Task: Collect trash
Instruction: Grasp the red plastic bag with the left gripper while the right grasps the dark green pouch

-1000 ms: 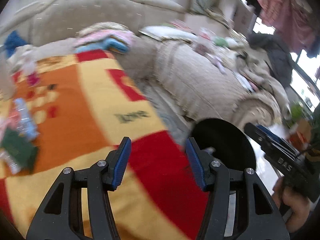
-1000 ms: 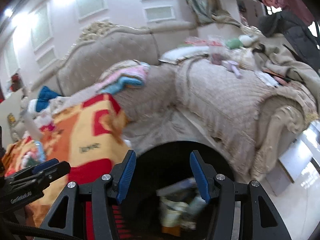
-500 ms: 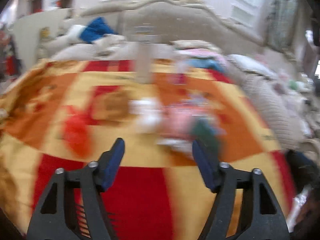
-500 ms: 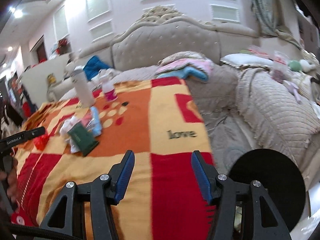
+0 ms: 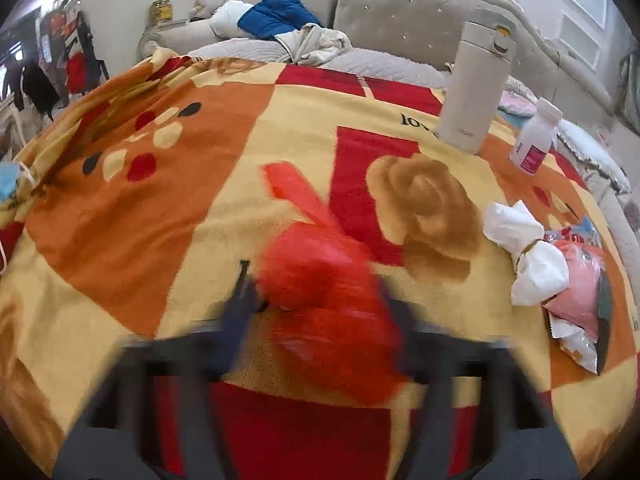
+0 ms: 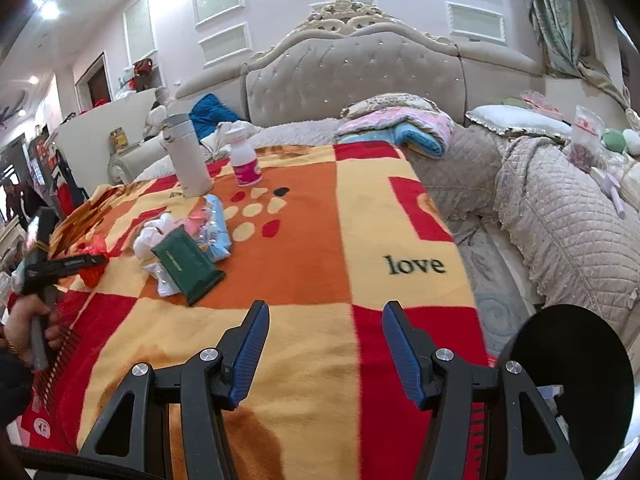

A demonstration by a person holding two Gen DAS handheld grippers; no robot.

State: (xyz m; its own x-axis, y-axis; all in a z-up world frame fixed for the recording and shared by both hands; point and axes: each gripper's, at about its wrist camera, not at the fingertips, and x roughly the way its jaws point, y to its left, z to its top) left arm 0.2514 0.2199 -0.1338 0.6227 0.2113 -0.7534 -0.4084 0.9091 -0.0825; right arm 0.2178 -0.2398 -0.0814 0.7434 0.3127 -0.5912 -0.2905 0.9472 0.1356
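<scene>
A crumpled red plastic bag (image 5: 320,292) lies on the patterned blanket (image 5: 192,216) between the blurred fingers of my left gripper (image 5: 320,312); whether the jaws are closed on it is unclear. It also shows in the right wrist view (image 6: 93,268) under the left gripper (image 6: 60,266). White tissue (image 5: 528,252), pink wrappers (image 5: 580,288) and a dark green packet (image 6: 186,266) lie in a pile. My right gripper (image 6: 325,350) is open and empty above the blanket's near edge. A black bin (image 6: 576,376) stands at the lower right.
A white thermos (image 5: 472,80) and a small white bottle with a pink label (image 5: 536,136) stand upright on the blanket. A beige tufted sofa (image 6: 352,80) with folded blankets (image 6: 404,124) and a blue garment (image 5: 280,12) surrounds the table.
My left gripper swung from the bin side to the blanket and closed in around the red bag. My right gripper turned from over the bin to face the blanket.
</scene>
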